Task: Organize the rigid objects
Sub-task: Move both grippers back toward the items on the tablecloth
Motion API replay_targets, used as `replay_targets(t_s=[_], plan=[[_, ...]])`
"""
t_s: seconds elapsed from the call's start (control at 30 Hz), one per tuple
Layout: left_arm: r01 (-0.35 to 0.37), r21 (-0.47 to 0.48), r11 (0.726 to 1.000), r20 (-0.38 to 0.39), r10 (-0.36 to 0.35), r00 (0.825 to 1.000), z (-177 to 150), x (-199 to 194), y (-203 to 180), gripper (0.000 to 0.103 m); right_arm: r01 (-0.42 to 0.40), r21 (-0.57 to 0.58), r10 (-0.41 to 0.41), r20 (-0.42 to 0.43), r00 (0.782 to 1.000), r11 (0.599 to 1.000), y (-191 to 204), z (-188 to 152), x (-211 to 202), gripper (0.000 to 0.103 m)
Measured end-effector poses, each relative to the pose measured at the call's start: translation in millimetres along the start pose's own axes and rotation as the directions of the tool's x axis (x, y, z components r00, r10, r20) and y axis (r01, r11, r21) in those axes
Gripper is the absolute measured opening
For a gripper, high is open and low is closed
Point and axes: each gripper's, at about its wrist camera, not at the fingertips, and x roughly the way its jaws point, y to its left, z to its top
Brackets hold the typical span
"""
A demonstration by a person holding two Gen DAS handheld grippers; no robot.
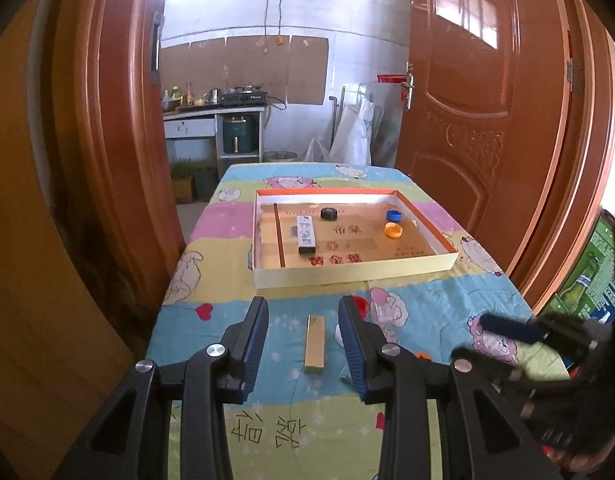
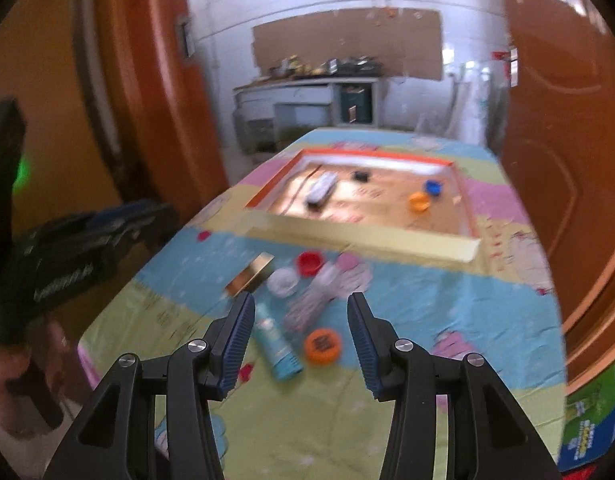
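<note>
A shallow cardboard box [image 1: 347, 270] lies on the table, also in the right wrist view [image 2: 363, 236]. It holds a long white box [image 1: 306, 234], a black cap [image 1: 328, 213], a blue cap [image 1: 394, 215] and an orange cap [image 1: 393, 230]. My left gripper [image 1: 303, 340] is open, with a gold box [image 1: 315, 344] lying between its fingers on the cloth. My right gripper [image 2: 301, 336] is open above a teal tube [image 2: 276, 340], a clear packet [image 2: 313, 300] and an orange lid [image 2: 322, 346]. A red cap [image 2: 309, 263], a clear cap [image 2: 282, 282] and the gold box [image 2: 249, 274] lie beyond.
The table has a colourful cartoon cloth [image 1: 211, 224]. Orange wooden doors [image 1: 487, 100] stand on both sides, with a kitchen counter [image 1: 215, 110] behind. A green carton [image 1: 591, 276] sits at the right edge. The right wrist view is blurred.
</note>
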Motion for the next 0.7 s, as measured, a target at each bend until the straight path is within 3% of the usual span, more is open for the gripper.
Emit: replay_targets(t_s=[0.27,0.7], plan=[[0.000,-0.020,1.000,-0.029,0.000,1.000,-11,10,10,0.036,-0.129,-0.111,0.114,-0.128,0.985,0.985,27,-27,44,0.050],[0.051,0.021,0.999,-0.110,-0.048,0.993,-15,46,16,0.036,-0.126,-0.125,0.102,-0.182,0.978,0.984,18,-28,77,0.050]])
